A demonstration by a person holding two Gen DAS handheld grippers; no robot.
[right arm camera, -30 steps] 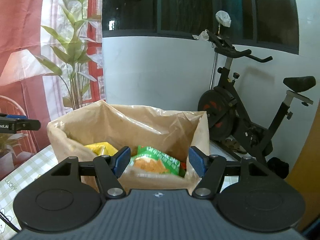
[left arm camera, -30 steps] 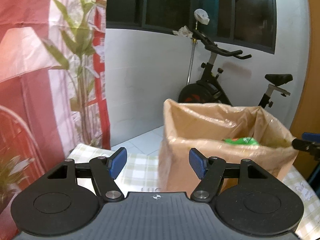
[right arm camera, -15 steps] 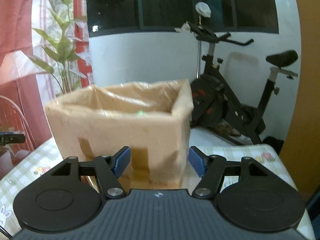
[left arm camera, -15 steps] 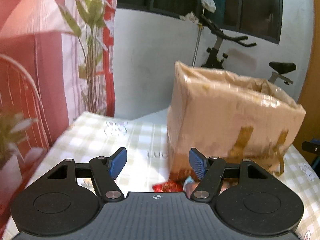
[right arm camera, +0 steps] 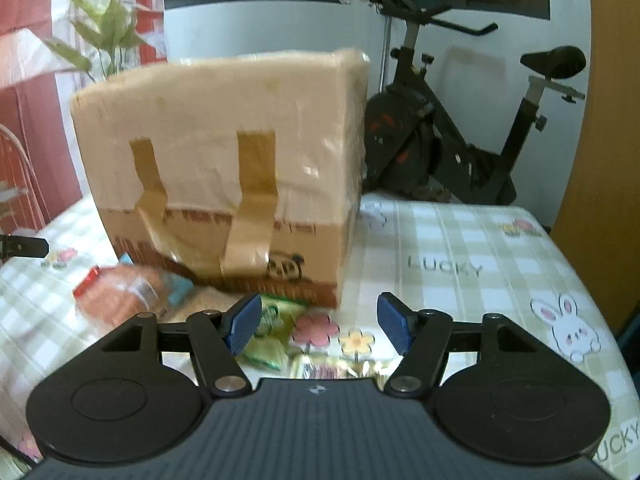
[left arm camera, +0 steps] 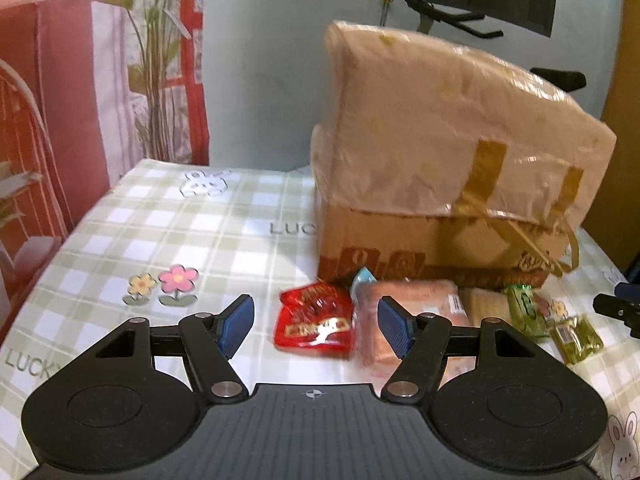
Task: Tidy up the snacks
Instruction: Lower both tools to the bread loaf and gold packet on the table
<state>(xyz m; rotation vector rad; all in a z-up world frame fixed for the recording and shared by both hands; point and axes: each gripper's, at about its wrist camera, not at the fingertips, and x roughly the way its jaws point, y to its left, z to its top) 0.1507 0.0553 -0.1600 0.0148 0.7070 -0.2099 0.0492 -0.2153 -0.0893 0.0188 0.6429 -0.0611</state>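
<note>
A cardboard box (left arm camera: 448,168) lined with a tan plastic bag stands on the checked tablecloth (left arm camera: 168,224); its inside is hidden from here. Snack packets lie in front of it: a red packet (left arm camera: 314,322), a pink-orange pack (left arm camera: 404,312), a beige pack (left arm camera: 486,306) and green packets (left arm camera: 528,310). My left gripper (left arm camera: 316,326) hovers open just above the red packet, nothing between its pads. In the right wrist view the box (right arm camera: 224,176) fills the middle, and my right gripper (right arm camera: 318,328) is open over green packets (right arm camera: 266,334) and a gold wrapper (right arm camera: 332,368).
An exercise bike (right arm camera: 460,128) stands on the floor behind the table. A plant (left arm camera: 156,60) and red curtains are at the left. The table's right edge (right arm camera: 588,280) drops off near an orange wall. The other gripper's black tip (left arm camera: 620,312) shows at the right.
Both grippers have dropped from above the box's open top to table level in front of it. The box's contents are out of sight and the loose snacks have come into view.
</note>
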